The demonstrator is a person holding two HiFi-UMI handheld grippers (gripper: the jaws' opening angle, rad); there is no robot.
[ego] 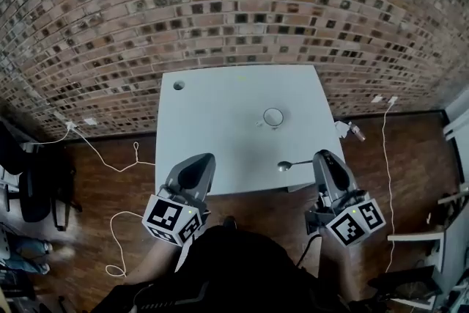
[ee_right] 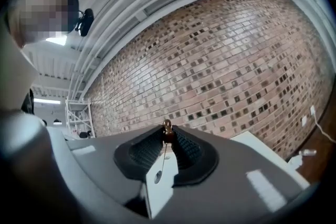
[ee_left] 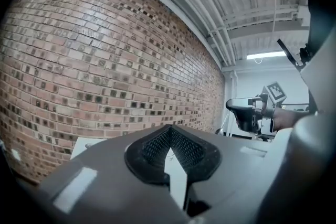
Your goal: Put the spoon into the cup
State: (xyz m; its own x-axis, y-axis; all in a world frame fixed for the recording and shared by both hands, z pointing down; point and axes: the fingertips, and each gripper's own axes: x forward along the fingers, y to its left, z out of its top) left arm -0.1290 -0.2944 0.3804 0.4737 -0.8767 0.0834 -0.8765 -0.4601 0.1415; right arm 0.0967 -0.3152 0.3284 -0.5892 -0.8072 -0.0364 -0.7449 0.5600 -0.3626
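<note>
Head view, both grippers low in the frame, either side of your dark sleeves.

- Right gripper (ego: 322, 156): lower right, its tip at the near edge of the white table (ego: 220, 121). Its own view shows the jaws closed down to a thin slit with the spoon (ego: 292, 165) pinched between the pads near the tip. You hold it by the handle.
- Spoon: in the head view it sticks out to the left of the right gripper's tip. The bowl end is the far end, and it hangs over the table's lower right edge. I cannot tell whether it touches the tabletop.
- Cup (ego: 273, 117): upright on the table, right of centre and above the spoon in the frame. Cup and spoon are apart. The cup looks white, with its open mouth facing the camera.
- Left gripper (ego: 204, 157): lower left, its tip over the table's near edge. Its own view shows the pads meeting at the tip with nothing between them. Your right gripper shows at the right edge of that view.
- Table: a small round hole (ego: 179, 85) in the upper left corner.
- Surroundings: a brick wall (ego: 220, 4) fills the top of the frame, and a wooden floor (ego: 110, 187) lies below it.
</note>
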